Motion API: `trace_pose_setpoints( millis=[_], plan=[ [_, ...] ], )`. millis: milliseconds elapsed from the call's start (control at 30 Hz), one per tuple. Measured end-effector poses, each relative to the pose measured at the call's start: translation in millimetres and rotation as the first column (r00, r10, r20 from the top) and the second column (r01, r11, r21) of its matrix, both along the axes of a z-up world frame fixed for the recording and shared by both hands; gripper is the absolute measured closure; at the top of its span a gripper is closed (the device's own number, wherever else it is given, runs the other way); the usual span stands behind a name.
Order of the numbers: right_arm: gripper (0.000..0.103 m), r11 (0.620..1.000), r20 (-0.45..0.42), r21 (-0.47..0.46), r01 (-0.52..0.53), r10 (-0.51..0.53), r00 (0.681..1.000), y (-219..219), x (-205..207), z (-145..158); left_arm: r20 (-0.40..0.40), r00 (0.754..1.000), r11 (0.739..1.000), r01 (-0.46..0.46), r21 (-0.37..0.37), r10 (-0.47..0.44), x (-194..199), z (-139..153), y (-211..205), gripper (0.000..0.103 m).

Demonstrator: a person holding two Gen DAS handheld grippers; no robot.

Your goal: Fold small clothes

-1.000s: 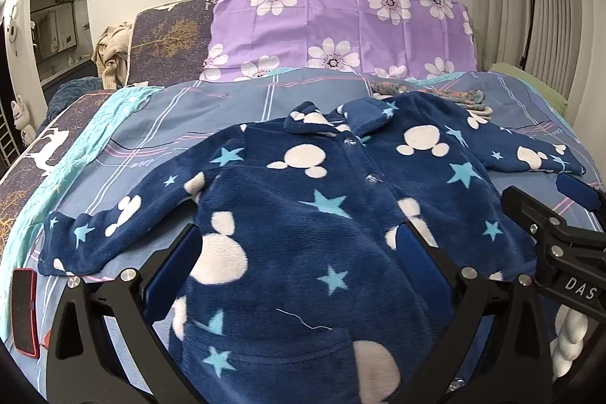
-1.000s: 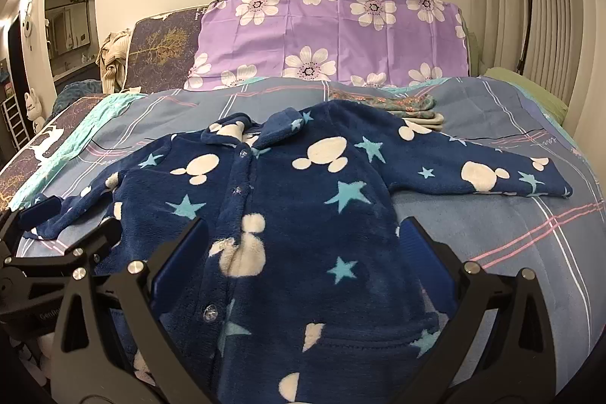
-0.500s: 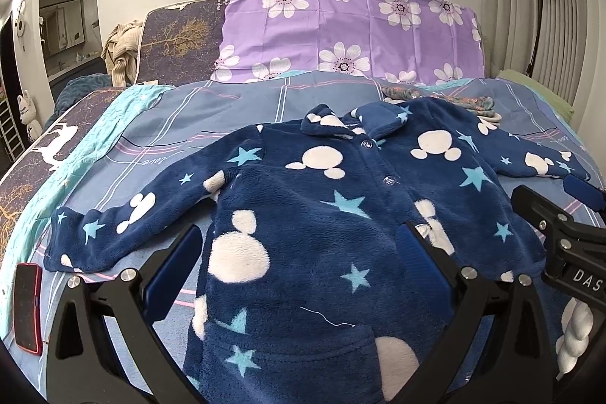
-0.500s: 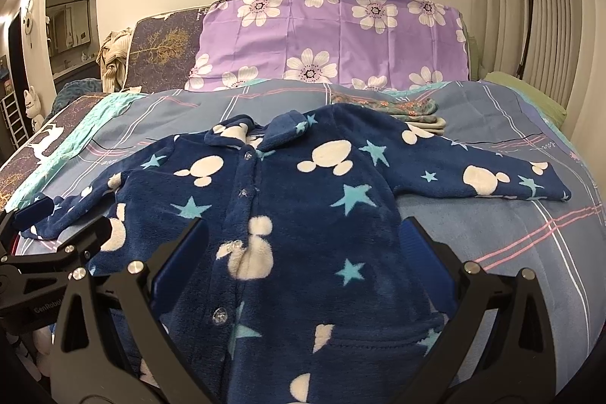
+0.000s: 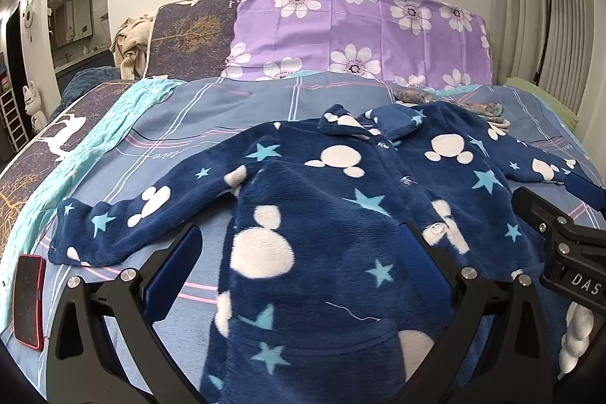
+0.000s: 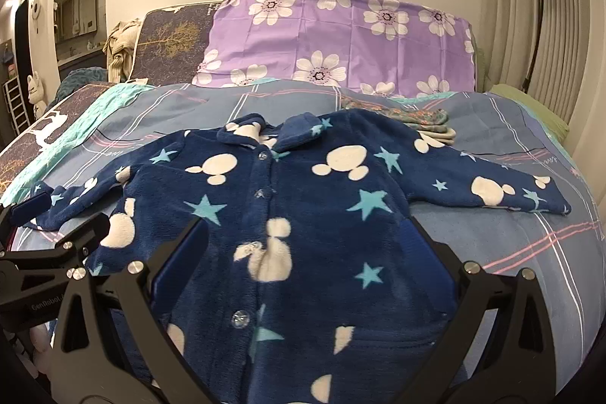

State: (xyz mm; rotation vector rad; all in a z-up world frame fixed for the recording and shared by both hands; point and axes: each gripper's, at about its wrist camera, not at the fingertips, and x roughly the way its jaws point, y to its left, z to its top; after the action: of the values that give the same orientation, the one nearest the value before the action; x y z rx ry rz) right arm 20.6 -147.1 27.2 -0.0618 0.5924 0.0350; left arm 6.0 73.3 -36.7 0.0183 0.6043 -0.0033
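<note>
While the small navy fleece jacket (image 5: 333,214) lies spread flat, front up and buttoned, on the blue plaid bedspread (image 6: 530,252), both grippers hover over its lower half with nothing in them: the left gripper (image 5: 299,264) has its jaws wide apart above the hem on the jacket's left-hand side, and the right gripper (image 6: 303,252) is just as wide above the middle of the front. Neither appears to touch the fleece. Each sleeve runs straight out to its own side, the left sleeve (image 5: 125,214) ending near a red-cased phone (image 5: 27,296) at the bed's edge, the right sleeve (image 6: 503,184) reaching toward the far side.

No fold looks started yet, so the sensible first step is probably bringing the sleeves in across the chest. To do that well, each gripper should go out to its own cuff, pinch through the full thickness of the plush cloth, and lift only slightly so the body does not drag or bunch. Lay each sleeve flat across the button line before folding the hem up to the collar (image 6: 272,135), keeping clear of the folded patterned garment (image 6: 424,120) behind the shoulder
</note>
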Motion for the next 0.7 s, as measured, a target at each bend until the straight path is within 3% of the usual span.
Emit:
trace_pose_setpoints(
  millis=[700],
  plan=[
    [0.002, 0.998, -0.014, -0.051, -0.042, 0.041, 0.999, 37, 11, -11, -0.034, 0.999, 0.997, -0.033, -0.069, 0.031, 5, -15, 43, 0.002]
  ],
)
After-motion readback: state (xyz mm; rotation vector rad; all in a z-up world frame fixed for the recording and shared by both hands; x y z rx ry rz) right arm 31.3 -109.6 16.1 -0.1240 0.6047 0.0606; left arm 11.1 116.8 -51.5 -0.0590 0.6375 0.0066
